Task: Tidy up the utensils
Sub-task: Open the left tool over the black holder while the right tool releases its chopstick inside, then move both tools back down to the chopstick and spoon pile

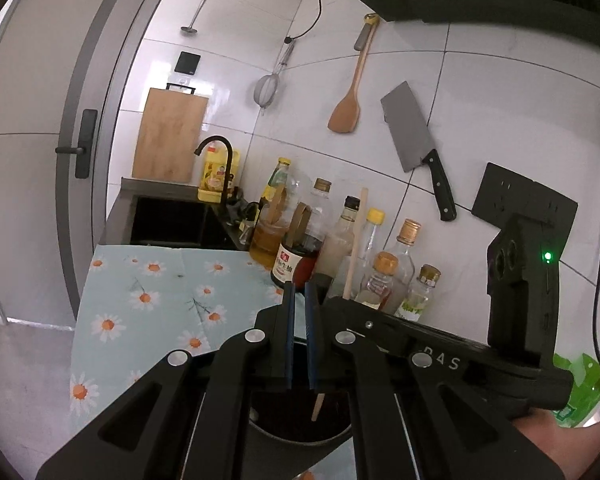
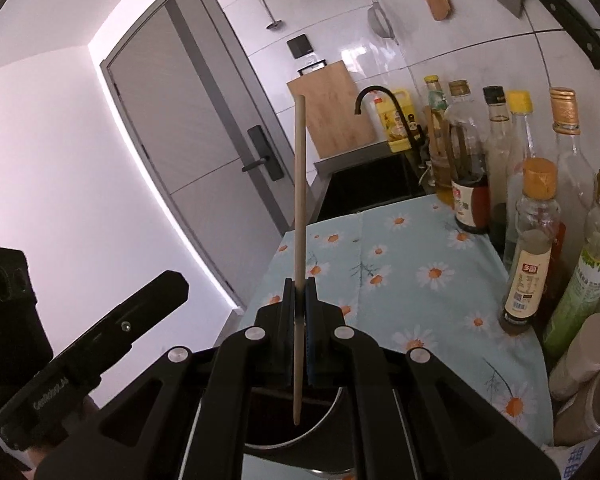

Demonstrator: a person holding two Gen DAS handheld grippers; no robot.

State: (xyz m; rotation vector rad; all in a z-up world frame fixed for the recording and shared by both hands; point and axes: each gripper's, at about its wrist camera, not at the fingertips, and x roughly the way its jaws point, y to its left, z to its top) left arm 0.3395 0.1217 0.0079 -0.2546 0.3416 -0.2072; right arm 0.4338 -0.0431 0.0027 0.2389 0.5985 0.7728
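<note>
My right gripper [image 2: 299, 286] is shut on a long wooden chopstick [image 2: 299, 200] and holds it upright, its lower tip hanging over a dark round pot [image 2: 320, 428] below the fingers. In the left wrist view the same chopstick [image 1: 358, 240] rises behind the right gripper's body [image 1: 440, 348], its tip [image 1: 317, 408] over the pot [image 1: 300, 424]. My left gripper [image 1: 300, 292] is nearly closed with a narrow gap and holds nothing. It also shows in the right wrist view [image 2: 100, 340] at the lower left.
Several sauce and oil bottles [image 2: 540, 220] line the tiled wall on the daisy-print cloth [image 2: 400, 272]. A cleaver [image 1: 416, 140], wooden spatula [image 1: 350, 92], strainer [image 1: 267, 86] and ladle [image 1: 196, 12] hang on the wall. A sink [image 1: 172, 220], black faucet [image 1: 220, 160] and cutting board [image 1: 168, 136] lie beyond.
</note>
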